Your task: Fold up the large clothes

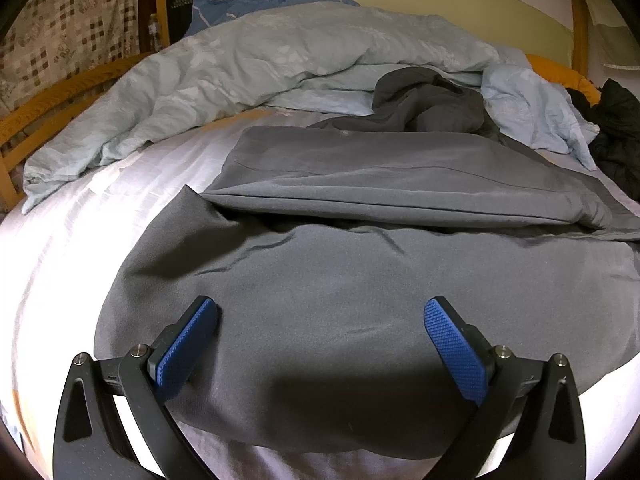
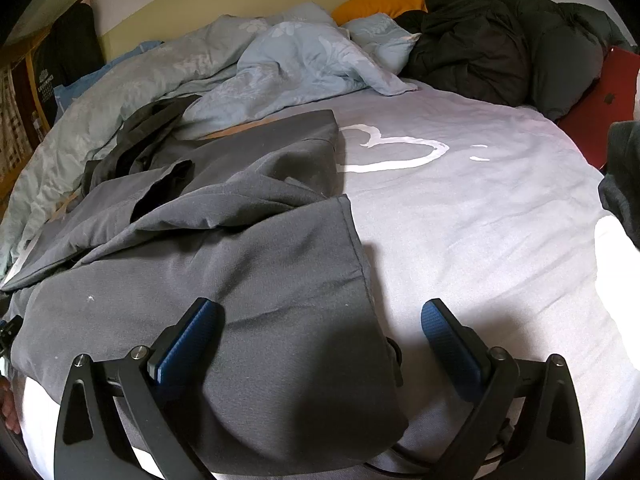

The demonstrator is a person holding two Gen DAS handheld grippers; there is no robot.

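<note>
A large grey garment (image 1: 340, 264) lies spread on the white bed sheet (image 1: 72, 248), its far part folded over into a flat band (image 1: 380, 168). My left gripper (image 1: 320, 320) is open just above the near part of the garment, holding nothing. In the right wrist view the same garment (image 2: 224, 248) covers the left half, with its right hem edge (image 2: 356, 240) running toward me. My right gripper (image 2: 322, 318) is open and straddles that hem, left finger over the cloth, right finger over bare sheet (image 2: 480, 220).
A rumpled light blue duvet (image 1: 240, 60) is heaped along the far side. A black puffy jacket (image 2: 500, 36) and a red laptop (image 2: 600, 96) lie at the far right. A wooden bed rail (image 1: 60, 92) runs along the left. An orange pillow (image 2: 380, 2) lies behind the duvet.
</note>
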